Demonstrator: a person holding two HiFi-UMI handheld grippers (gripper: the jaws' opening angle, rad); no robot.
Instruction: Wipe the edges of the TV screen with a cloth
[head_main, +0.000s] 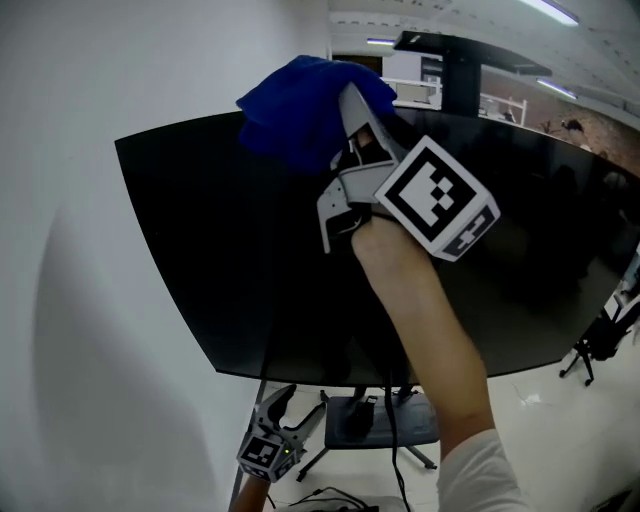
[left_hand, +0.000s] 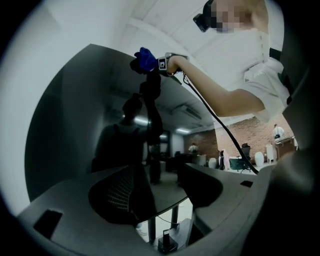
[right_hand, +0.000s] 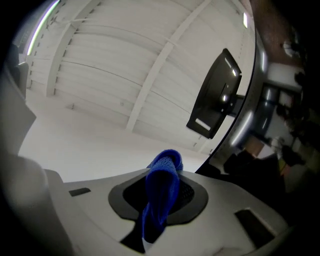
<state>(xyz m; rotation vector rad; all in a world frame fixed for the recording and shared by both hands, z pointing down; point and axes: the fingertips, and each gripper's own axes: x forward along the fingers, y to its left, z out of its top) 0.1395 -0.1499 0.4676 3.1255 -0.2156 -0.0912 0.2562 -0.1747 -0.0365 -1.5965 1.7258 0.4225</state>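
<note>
The black TV screen (head_main: 250, 250) fills the middle of the head view. A blue cloth (head_main: 300, 105) is bunched over its top edge, and my right gripper (head_main: 345, 120) is shut on it from the front, marker cube toward me. In the right gripper view the blue cloth (right_hand: 161, 197) is pinched between the pads, with the TV's edge (right_hand: 252, 95) running along the right. My left gripper (head_main: 295, 410) hangs open and empty below the screen's bottom edge. The left gripper view looks up the TV screen (left_hand: 80, 125) to the blue cloth (left_hand: 145, 59) at the top.
A white wall (head_main: 80, 300) lies left of the TV. Below the screen stand the TV's base (head_main: 375, 420) and cables. A black tripod (head_main: 592, 350) stands on the floor at the right. A black panel (right_hand: 215, 95) hangs from the ceiling.
</note>
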